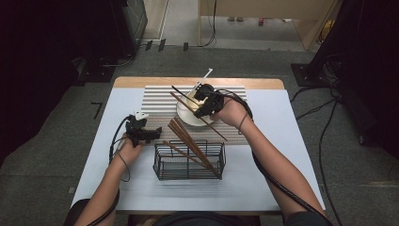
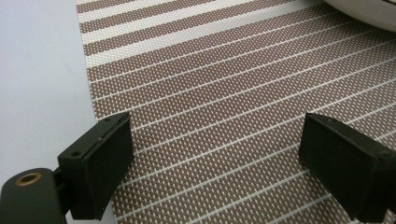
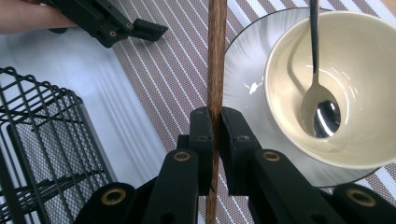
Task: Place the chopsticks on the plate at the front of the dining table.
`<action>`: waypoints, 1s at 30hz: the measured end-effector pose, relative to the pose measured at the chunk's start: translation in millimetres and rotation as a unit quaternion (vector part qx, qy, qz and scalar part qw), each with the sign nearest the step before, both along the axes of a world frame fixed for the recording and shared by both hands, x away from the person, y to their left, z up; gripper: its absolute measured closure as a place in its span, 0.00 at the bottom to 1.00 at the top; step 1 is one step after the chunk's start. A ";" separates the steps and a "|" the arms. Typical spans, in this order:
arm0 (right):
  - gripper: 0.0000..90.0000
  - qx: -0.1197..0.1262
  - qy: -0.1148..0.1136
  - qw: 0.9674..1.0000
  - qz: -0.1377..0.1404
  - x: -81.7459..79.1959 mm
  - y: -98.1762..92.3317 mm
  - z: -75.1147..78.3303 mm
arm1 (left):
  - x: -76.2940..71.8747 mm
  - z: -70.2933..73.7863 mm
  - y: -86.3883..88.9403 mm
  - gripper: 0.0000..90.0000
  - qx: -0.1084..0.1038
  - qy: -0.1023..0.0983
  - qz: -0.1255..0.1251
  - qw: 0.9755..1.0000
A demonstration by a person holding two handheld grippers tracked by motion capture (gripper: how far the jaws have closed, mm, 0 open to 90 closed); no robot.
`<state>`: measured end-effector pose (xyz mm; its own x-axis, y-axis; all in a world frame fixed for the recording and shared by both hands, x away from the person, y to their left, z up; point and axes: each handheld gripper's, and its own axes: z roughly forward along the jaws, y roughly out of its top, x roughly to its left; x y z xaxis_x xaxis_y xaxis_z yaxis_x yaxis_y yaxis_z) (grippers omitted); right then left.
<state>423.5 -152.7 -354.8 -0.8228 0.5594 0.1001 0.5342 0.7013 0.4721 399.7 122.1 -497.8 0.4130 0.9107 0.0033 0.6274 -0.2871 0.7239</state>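
My right gripper (image 3: 216,114) is shut on a brown chopstick (image 3: 216,56) and holds it slanted over the white plate (image 3: 243,70), just beside the cream bowl (image 3: 373,60). A spoon (image 3: 320,109) with a dark handle rests in the bowl. In the high view this right gripper (image 1: 202,106) hovers at the bowl (image 1: 187,104), and the chopstick (image 1: 216,131) runs diagonally across it. My left gripper (image 1: 150,133) stands open with nothing between its jaws, low over the striped placemat (image 2: 224,93). The left gripper (image 3: 107,21) also shows in the right gripper view.
A black wire basket (image 1: 188,162) stands near the table's front with several chopsticks (image 1: 188,141) leaning out of it toward the bowl. A white utensil (image 1: 205,75) lies behind the bowl. The plate's edge (image 2: 369,11) is ahead of the left gripper. Cables trail from both grippers.
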 end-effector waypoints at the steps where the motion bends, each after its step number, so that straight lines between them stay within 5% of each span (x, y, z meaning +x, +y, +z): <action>1: 0.95 0.000 0.000 1.000 0.000 0.0 0.0 0.0 | 0.0 0.0 0.0 0.11 0.000 0.000 0.000 1.000; 30: 0.95 -0.045 0.019 0.999 0.009 22.9 18.6 -31.0 | 0.1 -0.1 0.0 0.11 0.000 0.000 0.000 1.000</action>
